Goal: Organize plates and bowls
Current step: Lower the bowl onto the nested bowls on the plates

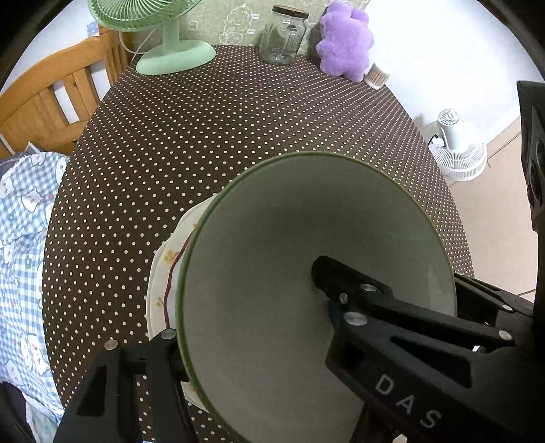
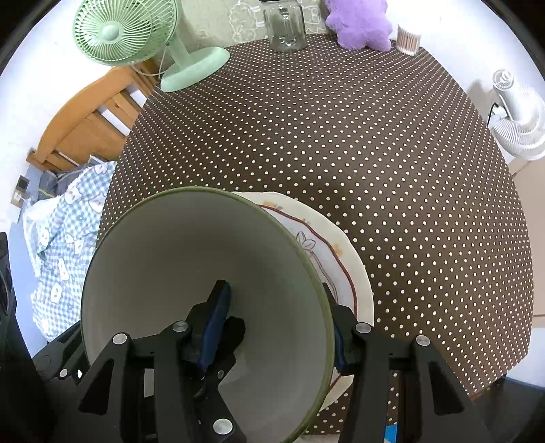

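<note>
A large green bowl (image 1: pixel 272 259) with a pale inside fills the lower part of both views. My left gripper (image 1: pixel 245 306) is shut on its wall, with one finger inside the bowl and the other outside the rim. On the opposite side my right gripper (image 2: pixel 274 296) grips the green bowl (image 2: pixel 190 252) the same way, its blue-padded finger inside. Under the bowl a white plate (image 2: pixel 354 272) with a dark red line and flower print lies on the table. Whether the bowl touches the white plate (image 1: pixel 163 283) I cannot tell.
The table (image 2: pixel 374 136) has a brown cloth with white dots. At its far edge stand a green desk fan (image 2: pixel 190 64), a glass jar (image 2: pixel 286 30), a purple plush toy (image 2: pixel 361 27) and a cotton swab tub (image 2: pixel 408 39). A wooden chair (image 1: pixel 51 98) is at the left, a white fan (image 1: pixel 456 150) on the floor at the right.
</note>
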### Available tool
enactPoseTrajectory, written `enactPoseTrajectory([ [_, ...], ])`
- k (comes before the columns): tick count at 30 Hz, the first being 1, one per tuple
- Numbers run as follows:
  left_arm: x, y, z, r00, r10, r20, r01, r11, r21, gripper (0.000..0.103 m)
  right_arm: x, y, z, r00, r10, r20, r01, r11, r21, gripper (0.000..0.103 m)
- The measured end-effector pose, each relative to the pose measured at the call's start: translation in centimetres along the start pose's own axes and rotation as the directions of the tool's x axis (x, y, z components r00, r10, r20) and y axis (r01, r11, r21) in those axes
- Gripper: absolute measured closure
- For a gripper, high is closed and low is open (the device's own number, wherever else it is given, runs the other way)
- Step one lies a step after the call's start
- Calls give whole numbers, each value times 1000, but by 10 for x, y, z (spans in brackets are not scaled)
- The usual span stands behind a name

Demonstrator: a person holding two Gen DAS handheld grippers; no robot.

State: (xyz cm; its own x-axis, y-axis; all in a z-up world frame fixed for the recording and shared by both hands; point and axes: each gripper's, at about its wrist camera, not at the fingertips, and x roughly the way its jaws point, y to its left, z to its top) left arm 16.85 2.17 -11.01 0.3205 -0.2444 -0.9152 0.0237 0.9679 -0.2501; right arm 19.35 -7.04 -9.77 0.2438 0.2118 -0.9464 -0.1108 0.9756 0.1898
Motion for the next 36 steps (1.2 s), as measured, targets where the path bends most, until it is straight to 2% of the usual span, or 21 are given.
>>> enactPoseTrajectory([
  [14,-1,-5,-2,1000,20,-4,-20,1000,23,35,1,-2,-2,1000,7,5,-7,1000,-5,48],
  [18,-3,-7,-4,999,51,-3,-51,998,38,22,-3,0,-6,1000,-17,21,17,999,-30,44],
  [23,-12,-10,-6,997,64,32,-66,995,70,15,-14,1,-9,997,-43,70,45,998,-31,28],
  [30,-20,-14,-7,996,69,48,-74,992,99,12,-23,1,-12,994,-62,92,63,998,-14,27],
  [36,-41,-21,-6,988,97,124,-111,988,105,12,-45,2,-12,985,-63,159,68,997,-27,27],
])
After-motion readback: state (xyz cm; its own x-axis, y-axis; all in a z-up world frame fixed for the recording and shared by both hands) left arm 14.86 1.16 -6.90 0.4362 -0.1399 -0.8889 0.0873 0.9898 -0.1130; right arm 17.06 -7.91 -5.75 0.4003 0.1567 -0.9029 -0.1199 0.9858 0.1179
